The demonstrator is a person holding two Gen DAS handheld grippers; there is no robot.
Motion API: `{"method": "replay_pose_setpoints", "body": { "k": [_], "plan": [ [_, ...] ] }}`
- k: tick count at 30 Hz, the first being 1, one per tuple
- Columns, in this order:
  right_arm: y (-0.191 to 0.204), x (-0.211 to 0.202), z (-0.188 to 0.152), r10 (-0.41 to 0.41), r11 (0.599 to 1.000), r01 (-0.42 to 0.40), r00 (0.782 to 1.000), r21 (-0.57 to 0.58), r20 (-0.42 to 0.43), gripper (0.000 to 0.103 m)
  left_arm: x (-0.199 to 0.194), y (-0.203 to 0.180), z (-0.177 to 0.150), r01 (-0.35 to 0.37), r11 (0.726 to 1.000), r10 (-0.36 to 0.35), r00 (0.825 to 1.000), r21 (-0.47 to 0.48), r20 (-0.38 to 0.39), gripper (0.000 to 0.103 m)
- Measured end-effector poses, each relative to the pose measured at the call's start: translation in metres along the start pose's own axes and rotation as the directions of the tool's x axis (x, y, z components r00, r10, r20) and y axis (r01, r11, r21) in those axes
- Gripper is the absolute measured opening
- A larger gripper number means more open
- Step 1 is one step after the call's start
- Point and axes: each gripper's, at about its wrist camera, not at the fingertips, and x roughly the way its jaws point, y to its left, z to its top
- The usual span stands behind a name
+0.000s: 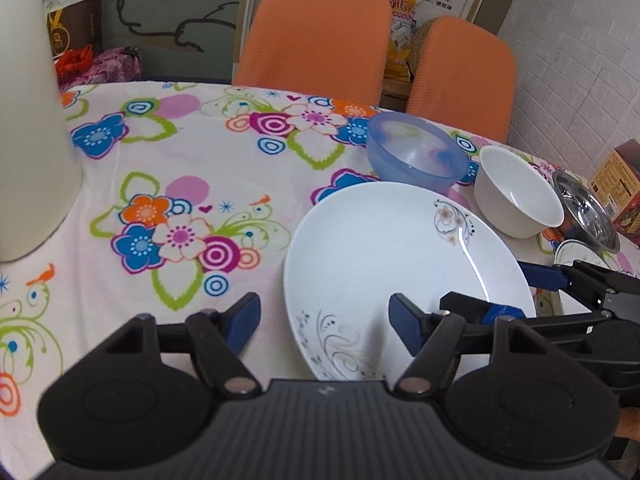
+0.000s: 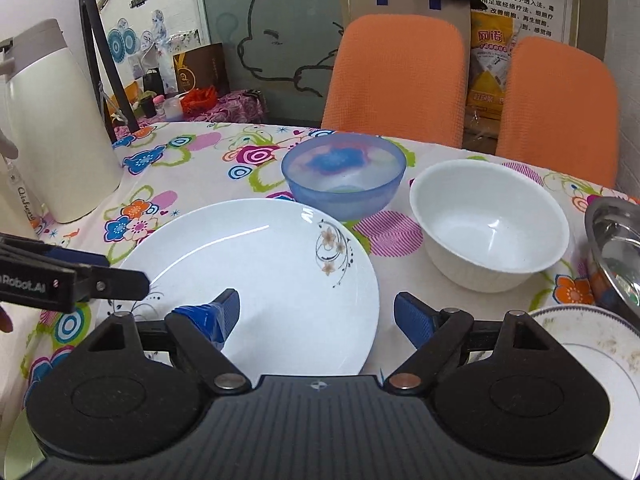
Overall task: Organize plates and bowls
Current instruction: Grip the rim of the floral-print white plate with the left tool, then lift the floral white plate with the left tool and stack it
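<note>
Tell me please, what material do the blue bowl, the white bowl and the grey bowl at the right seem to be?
Blue bowl: probably plastic, frosted and translucent; the tablecloth pattern shows through it.
White bowl: likely glazed ceramic or opal glass, opaque, with glossy highlights.
Grey bowl: metal, probably stainless steel, with mirror-like reflections.

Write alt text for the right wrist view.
The open right gripper hovers over a white flowered plate on a floral tablecloth. Behind stand a blue bowl and a white bowl; the left gripper enters from the left.
</note>
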Motion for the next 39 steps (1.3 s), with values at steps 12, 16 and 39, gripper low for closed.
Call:
{"method": "replay_pose_setpoints", "body": {
  "k": [12, 16, 39],
  "plan": [
    [0.008, 0.004, -0.021, 0.007, 0.999, -0.005, 0.999, -0.048, 0.033, 0.073, 0.011, -0.011, -0.007, -0.072, 0.994, 0.069, 0.997, 0.085, 0.03, 0.071],
    [0.008, 0.001, -0.025, 0.021, 0.998, -0.018, 0.998, -0.06, 0.057, 0.074, 0.011, -0.011, -0.009, -0.071, 0.994, 0.068, 0.997, 0.078, 0.04, 0.07],
    [0.043, -0.102, -0.016, 0.048, 0.999, -0.043, 0.98, -0.028, 0.194, 0.07, -0.122, -0.05, -0.033, -0.085, 0.993, 0.072, 0.986, 0.086, 0.152, 0.04]
  ]
}}
